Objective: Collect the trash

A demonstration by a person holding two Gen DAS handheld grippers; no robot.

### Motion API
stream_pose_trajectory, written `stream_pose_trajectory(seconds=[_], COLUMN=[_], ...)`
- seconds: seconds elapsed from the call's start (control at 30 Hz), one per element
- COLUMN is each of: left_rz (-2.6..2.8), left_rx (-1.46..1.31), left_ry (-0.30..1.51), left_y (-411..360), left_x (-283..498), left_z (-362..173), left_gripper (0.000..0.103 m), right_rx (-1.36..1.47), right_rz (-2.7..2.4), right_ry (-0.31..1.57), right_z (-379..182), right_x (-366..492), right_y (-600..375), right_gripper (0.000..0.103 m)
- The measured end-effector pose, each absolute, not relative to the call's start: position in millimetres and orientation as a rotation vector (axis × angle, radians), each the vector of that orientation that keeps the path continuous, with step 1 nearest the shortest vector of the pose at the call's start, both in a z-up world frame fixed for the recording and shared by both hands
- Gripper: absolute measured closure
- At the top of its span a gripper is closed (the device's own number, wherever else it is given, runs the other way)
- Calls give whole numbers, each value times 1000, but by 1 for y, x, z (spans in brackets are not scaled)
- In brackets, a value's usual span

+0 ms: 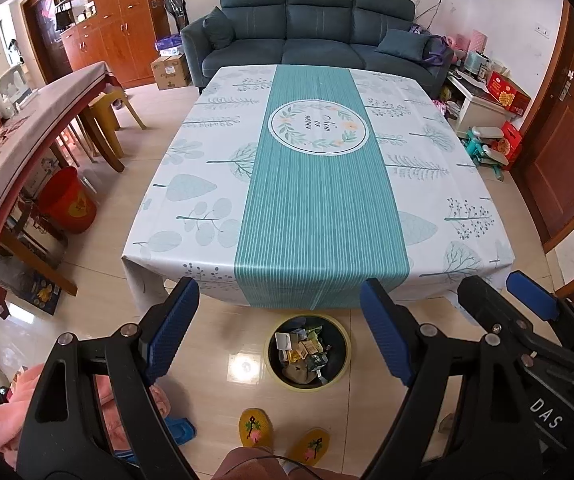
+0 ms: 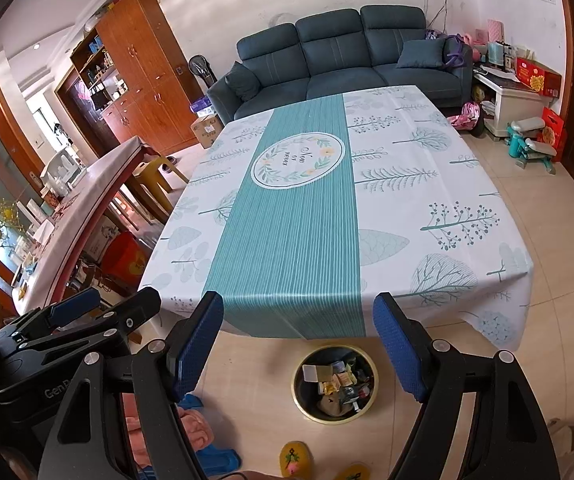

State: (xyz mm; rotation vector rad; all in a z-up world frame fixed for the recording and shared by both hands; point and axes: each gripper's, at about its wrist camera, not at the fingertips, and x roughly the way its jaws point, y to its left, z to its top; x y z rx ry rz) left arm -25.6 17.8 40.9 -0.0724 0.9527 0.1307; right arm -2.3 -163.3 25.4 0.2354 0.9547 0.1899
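A round black bin with a yellow rim (image 1: 308, 350) (image 2: 335, 384) stands on the floor at the near edge of the table, holding several wrappers and scraps. My left gripper (image 1: 279, 328) hangs open above and in front of the bin, nothing between its blue pads. My right gripper (image 2: 299, 344) is open too, just as empty, held beside the left one; its fingers (image 1: 531, 296) show at the right of the left wrist view. The table (image 1: 315, 184) (image 2: 307, 216) under a teal and white cloth carries no loose items.
A dark blue sofa (image 1: 315, 28) stands behind the table. A long side table (image 1: 27, 132) and a red bucket (image 1: 67, 200) are at the left, boxes and toys (image 1: 499, 120) at the right. A person's yellow slippers (image 1: 255, 428) rest on the tiled floor by the bin.
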Motion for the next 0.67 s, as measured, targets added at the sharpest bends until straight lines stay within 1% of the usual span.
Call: stream_pose_trajectory(seconds=[0.67], left_rz=[128], left_rx=[-78], left_ry=[947], left_y=[8], left_x=[-38], left_z=[46], left_gripper=[22], right_rx=[231], right_rz=[191], right_ry=[938], right_z=[29], right_x=[-12], right_y=[-172], right_gripper=[24])
